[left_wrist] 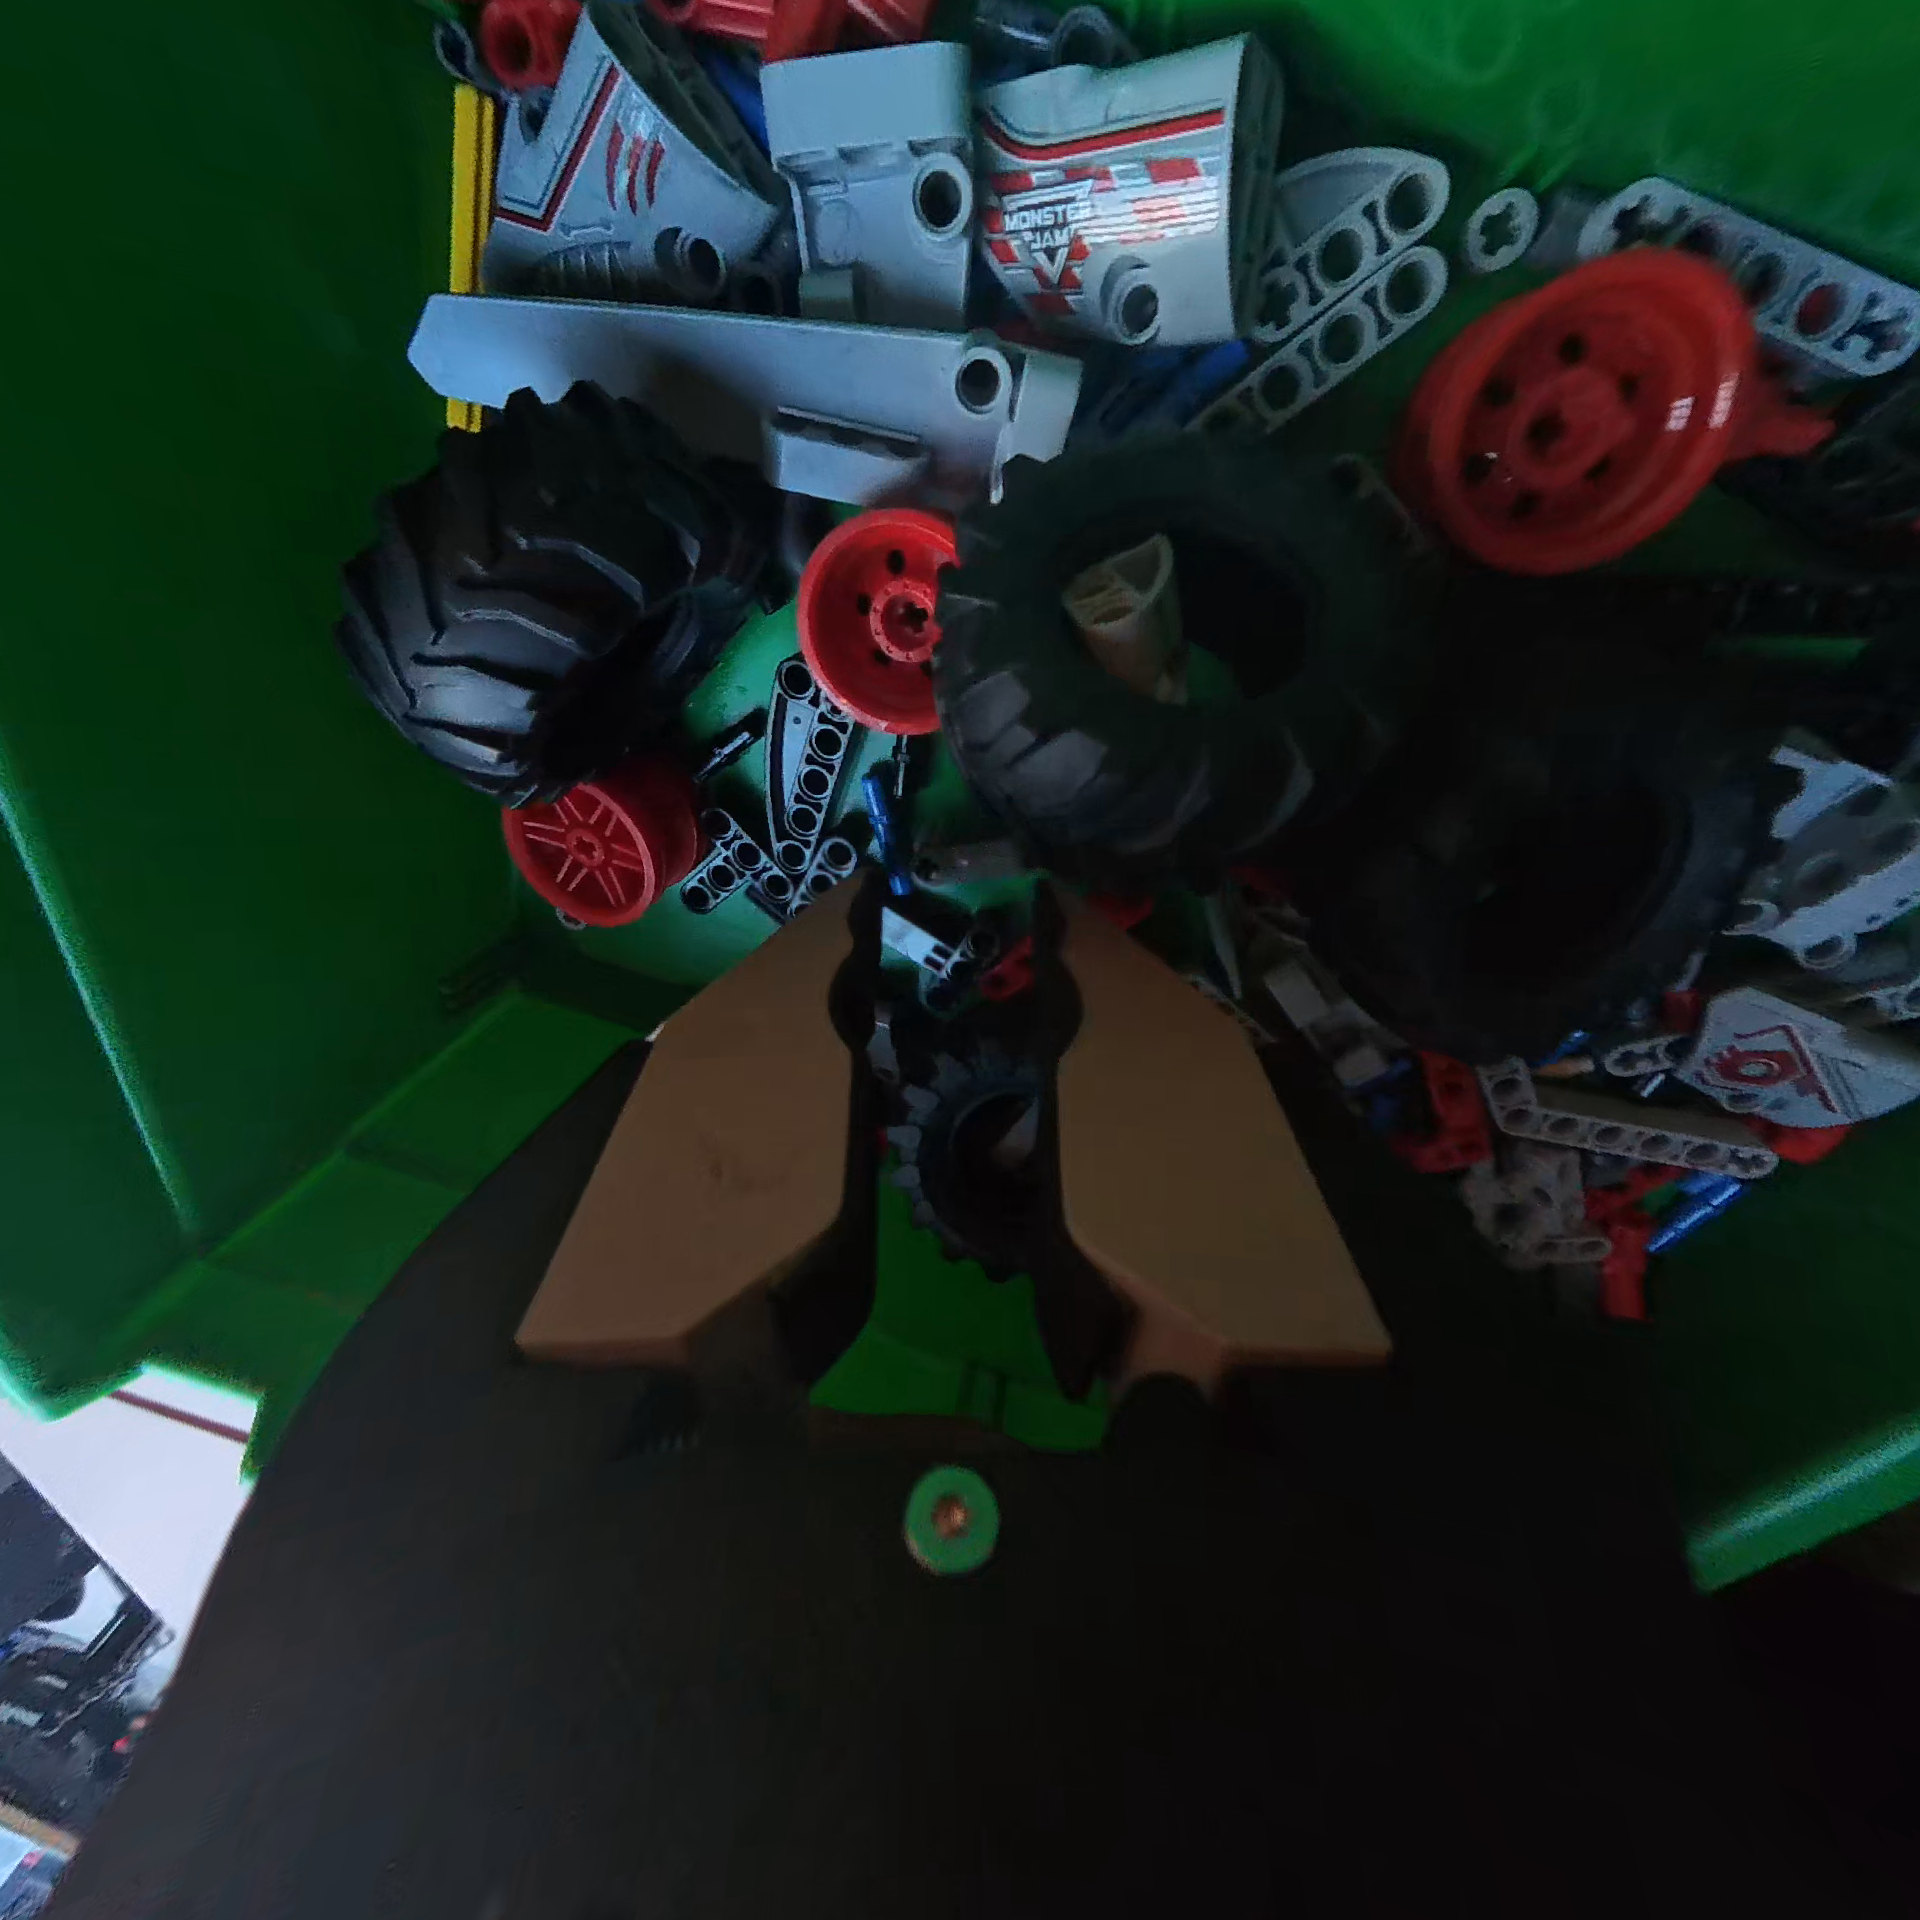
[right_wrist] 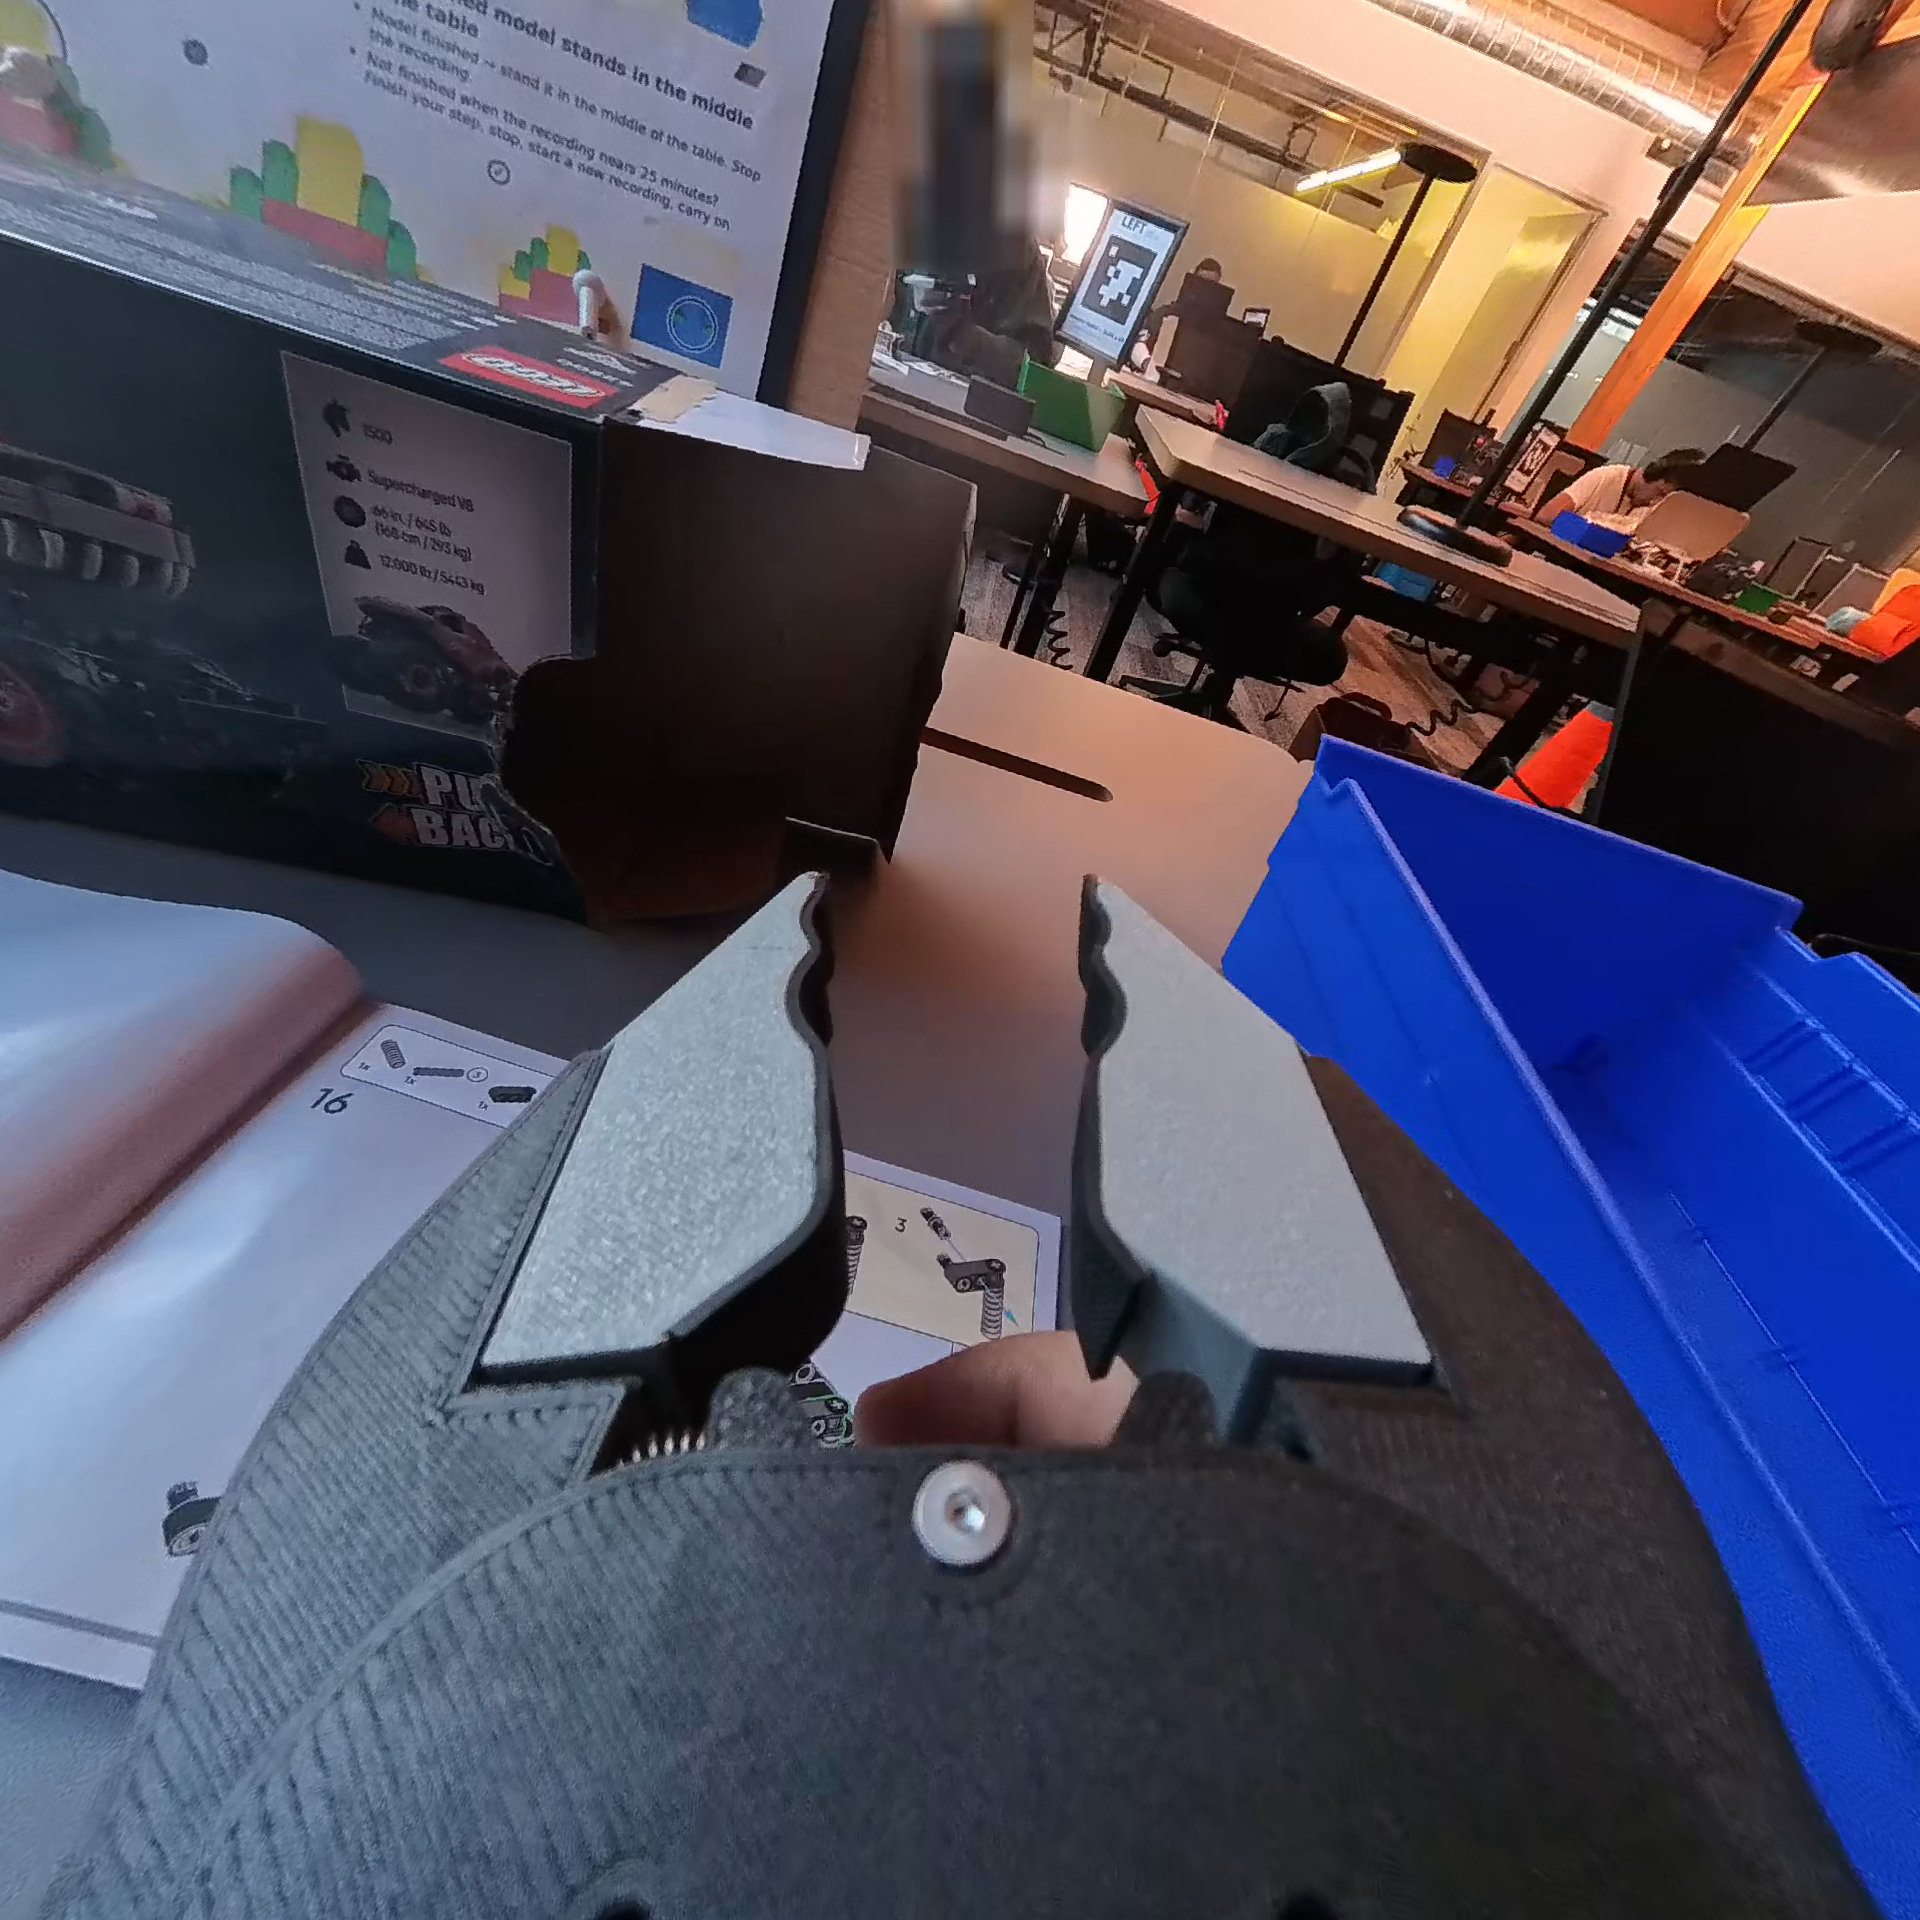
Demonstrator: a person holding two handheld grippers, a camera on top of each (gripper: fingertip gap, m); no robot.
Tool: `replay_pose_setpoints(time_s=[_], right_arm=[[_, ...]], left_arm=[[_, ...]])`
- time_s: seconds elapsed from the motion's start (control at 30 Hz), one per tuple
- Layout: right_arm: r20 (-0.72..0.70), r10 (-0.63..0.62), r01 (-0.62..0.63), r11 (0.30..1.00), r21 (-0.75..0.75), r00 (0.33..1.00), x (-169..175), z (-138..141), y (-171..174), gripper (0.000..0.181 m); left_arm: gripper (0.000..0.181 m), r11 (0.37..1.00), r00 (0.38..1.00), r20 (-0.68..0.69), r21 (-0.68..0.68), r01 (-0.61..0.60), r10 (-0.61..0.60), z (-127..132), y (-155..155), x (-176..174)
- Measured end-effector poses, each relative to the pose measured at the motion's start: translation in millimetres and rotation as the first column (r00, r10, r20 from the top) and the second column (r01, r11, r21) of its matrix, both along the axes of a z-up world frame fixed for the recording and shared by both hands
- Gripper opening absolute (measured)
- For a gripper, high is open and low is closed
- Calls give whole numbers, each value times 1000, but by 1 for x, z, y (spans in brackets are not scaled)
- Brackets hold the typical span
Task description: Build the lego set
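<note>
Left tongs [left_wrist: 951, 914] reach down into a green bin [left_wrist: 208, 727], fingers parted with nothing between them, tips just above small loose lego pieces [left_wrist: 966, 951]. Around them lie black tyres [left_wrist: 1143, 675], red wheel hubs [left_wrist: 883, 623] and grey panels [left_wrist: 748, 384]. Right tongs [right_wrist: 954, 914] hover open and empty over the tabletop [right_wrist: 1039, 821], above an open instruction booklet [right_wrist: 312, 1247], with the set's box [right_wrist: 312, 582] beyond and a blue bin [right_wrist: 1610, 1143] to the right.
</note>
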State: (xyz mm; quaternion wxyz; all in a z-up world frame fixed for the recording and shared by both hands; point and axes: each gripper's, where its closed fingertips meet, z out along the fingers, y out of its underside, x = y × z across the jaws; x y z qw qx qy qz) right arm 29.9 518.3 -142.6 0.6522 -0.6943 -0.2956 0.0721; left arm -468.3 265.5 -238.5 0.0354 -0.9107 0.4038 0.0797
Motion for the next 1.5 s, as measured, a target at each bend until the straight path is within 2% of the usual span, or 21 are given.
replay_pose_setpoints(time_s=[0.13,0.27,0.5,0.7,0.93,1.1,1.3,1.5], right_arm=[[1,-4,4,1000,3,1000,1,0,0,45],[-7,-5,5,1000,6,1000,2,2,-1,45],[-3,5,-5,1000,4,1000,0,2,-2,45],[-10,7,-7,1000,9,1000,0,4,-3,44],[-3,9,-9,1000,6,1000,-1,3,-2,44],[-10,8,-8,1000,8,1000,0,4,-3,44],[-8,13,-13,1000,6,1000,-1,3,-3,44],[-10,17,-17,1000,5,1000,-1,4,-4,44]], left_arm=[[26,1000,1000,-5,2,19,-19,0,-1,-1],[25,999,998,59,44,-4,2,8,7,3],[17,995,997,-4,64,77,-77,6,9,2],[28,994,992,84,64,84,-89,11,8,9],[23,985,985,-42,17,171,-170,-1,0,0],[22,985,984,-35,11,174,-174,-1,0,1],[11,957,956,-63,23,288,-286,-2,-5,5],[19,944,945,-57,49,326,-323,0,-2,8]])
